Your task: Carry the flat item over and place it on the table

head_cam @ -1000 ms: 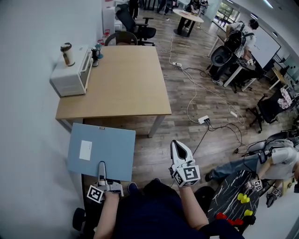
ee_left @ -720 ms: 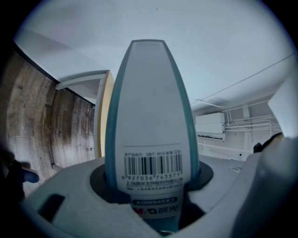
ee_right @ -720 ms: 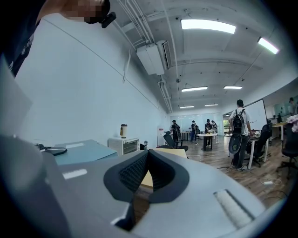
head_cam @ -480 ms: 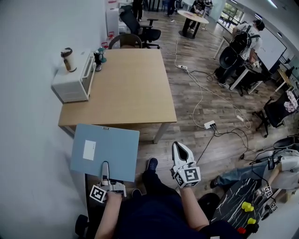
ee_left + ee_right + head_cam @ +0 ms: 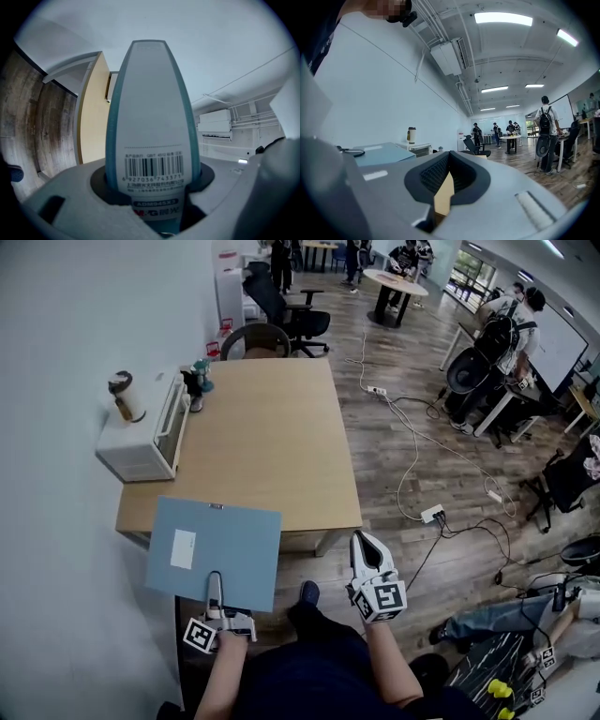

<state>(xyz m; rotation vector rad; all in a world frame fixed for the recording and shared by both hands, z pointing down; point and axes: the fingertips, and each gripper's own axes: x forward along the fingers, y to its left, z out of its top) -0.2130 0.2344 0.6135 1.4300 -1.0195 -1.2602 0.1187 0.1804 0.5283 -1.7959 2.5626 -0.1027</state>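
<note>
At the near edge of the wooden table (image 5: 272, 427), my left gripper (image 5: 215, 585) clamps the flat blue folder (image 5: 225, 540) by its near side, while my right gripper (image 5: 364, 542) hangs alongside, closed on nothing.

White toaster oven (image 5: 141, 442) against the wall, lidded tumbler (image 5: 125, 396) upright on top, small teal item (image 5: 199, 371) just beside it. Two chairs (image 5: 255, 338) behind. White cables (image 5: 403, 427) and power strip (image 5: 432, 514) on wood floor. Person with backpack (image 5: 511, 324) near whiteboard (image 5: 553, 334), far right.
</note>
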